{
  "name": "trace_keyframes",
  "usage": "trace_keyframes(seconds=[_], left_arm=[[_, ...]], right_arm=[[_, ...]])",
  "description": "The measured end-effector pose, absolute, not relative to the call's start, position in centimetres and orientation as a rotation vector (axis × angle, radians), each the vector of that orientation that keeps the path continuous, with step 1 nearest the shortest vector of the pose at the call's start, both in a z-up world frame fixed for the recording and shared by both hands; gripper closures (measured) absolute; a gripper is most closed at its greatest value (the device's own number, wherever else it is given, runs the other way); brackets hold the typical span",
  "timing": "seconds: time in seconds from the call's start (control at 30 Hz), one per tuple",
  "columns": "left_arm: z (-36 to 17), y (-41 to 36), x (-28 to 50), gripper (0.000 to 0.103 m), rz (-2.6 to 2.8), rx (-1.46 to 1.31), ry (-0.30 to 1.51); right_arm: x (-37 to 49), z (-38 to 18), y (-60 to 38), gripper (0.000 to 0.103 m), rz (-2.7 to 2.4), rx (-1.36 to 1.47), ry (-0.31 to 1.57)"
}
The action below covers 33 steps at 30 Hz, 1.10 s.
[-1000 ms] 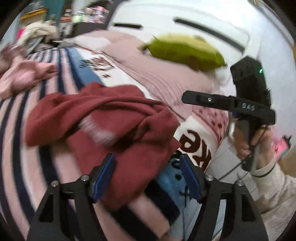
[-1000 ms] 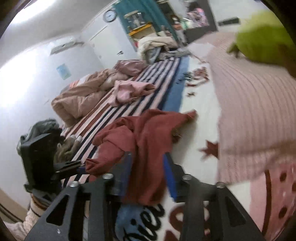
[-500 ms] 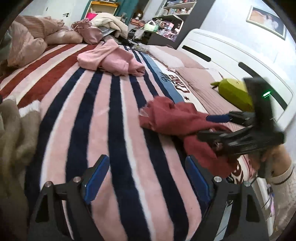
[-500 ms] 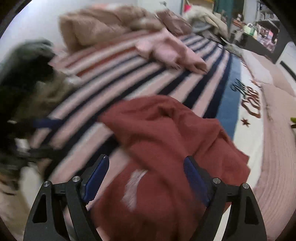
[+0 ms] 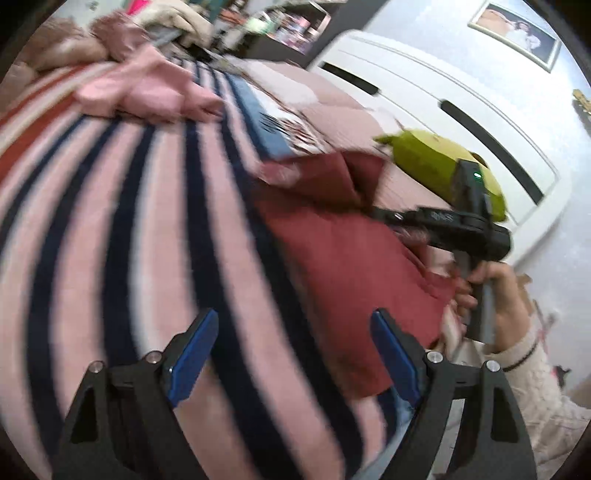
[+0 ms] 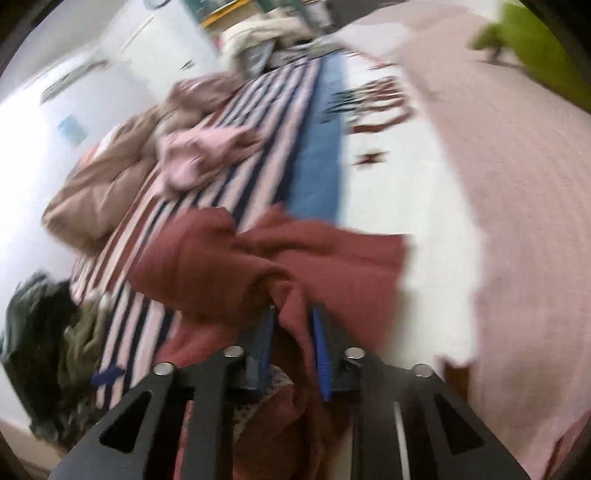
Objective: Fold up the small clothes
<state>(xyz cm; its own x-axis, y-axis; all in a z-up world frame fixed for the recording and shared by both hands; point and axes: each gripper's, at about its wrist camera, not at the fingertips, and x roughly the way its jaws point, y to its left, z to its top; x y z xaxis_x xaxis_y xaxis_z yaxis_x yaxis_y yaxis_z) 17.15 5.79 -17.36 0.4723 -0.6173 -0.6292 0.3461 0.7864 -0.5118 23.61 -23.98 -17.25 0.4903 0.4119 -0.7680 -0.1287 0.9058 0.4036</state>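
One bed surface is seen, covered by a striped blanket (image 5: 122, 229) in pink, navy and red bands; it fills the left wrist view from 7 to 12 o'clock and lies largely bare there, giving open room beside the garment. A blue band and a white panel with dark red lettering (image 6: 373, 103) run along the blanket's edge, and a pink quilt (image 6: 517, 192) is seen past that edge from 1 to 5 o'clock in the right wrist view. A white headboard (image 5: 436, 96) with dark slots bounds the bed at 1 to 2 o'clock, under a framed picture (image 5: 517, 29).

One dark red garment (image 5: 343, 258) is counted, lying crumpled near the blanket's edge, at the centre to 4 o'clock of the left wrist view. One pink garment (image 5: 147, 88) lies well apart at 11 o'clock. One tan duvet (image 6: 99, 184) is bunched at 9 o'clock in the right wrist view, and one dark green heap (image 6: 40, 350) sits at 8 o'clock. One green plush toy (image 5: 439, 166) rests near the headboard.

Two grippers are counted. The left gripper (image 5: 291, 358) is held with jaws spread wide above the stripes; nothing is between the pads, and the garment's edge lies just beside the pad at 4 o'clock. The right gripper (image 6: 293, 343) has just been closing, and a fold of the dark red garment is pinched between its blue pads. One hand (image 5: 495, 295) in a cream sleeve is seen holding its handle.

Both views are motion-blurred.
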Motion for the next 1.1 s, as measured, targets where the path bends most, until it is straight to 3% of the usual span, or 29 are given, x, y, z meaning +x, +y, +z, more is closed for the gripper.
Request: trace_keyframes(seconds=[0.2,0.23,0.27,0.33,0.5,0.63,0.77,0.87,1.0,1.03,1.07,1.1], left_arm=[[-18.0,1.7,18.1,0.021,-0.679,-0.351,0.955],[-18.1,1.3,18.2,0.021,-0.685,-0.351,0.962],[-18.4,1.0,18.3,0.021,-0.681,-0.348,0.976],[-19.0,0.6,18.7,0.021,-0.644,-0.340,1.005],[-20.0,-0.1,18.4,0.035,-0.657,-0.359,1.030],[-19.9,-0.6,18.2,0.041,-0.654,-0.338,1.021],[-19.9,-1.4,18.4,0.041,-0.640,-0.307,1.025],[-20.0,-2.0,18.4,0.041,-0.625,-0.309,1.018],[-20.4,-2.2,18.2,0.044,-0.616,-0.294,0.978],[-20.3,-1.9,18.0,0.050,-0.621,-0.294,0.968],[-20.2,-1.5,17.9,0.052,-0.629,-0.299,0.965],[-20.1,-0.9,17.9,0.052,-0.635,-0.307,0.963]], right_arm=[[21.5,-16.0,-27.0,0.083,0.293,0.232,0.964],[20.6,-15.4,-27.0,0.078,0.341,0.244,0.941],[19.5,-14.7,-26.9,0.063,0.392,0.247,0.917],[17.6,-14.1,-26.2,0.042,0.457,0.233,0.894],[13.0,-14.4,-26.9,0.042,0.488,0.297,0.819],[10.7,-15.4,-27.9,0.030,0.531,0.340,0.802],[11.4,-18.3,-27.0,0.028,0.658,0.429,0.873],[12.7,-19.5,-26.3,0.020,0.711,0.480,0.859],[14.3,-21.7,-25.2,0.026,0.742,0.580,0.940],[14.5,-22.2,-25.0,0.044,0.728,0.593,0.950],[14.6,-22.7,-25.0,0.073,0.704,0.604,0.961],[14.7,-23.4,-25.1,0.084,0.727,0.667,0.976]])
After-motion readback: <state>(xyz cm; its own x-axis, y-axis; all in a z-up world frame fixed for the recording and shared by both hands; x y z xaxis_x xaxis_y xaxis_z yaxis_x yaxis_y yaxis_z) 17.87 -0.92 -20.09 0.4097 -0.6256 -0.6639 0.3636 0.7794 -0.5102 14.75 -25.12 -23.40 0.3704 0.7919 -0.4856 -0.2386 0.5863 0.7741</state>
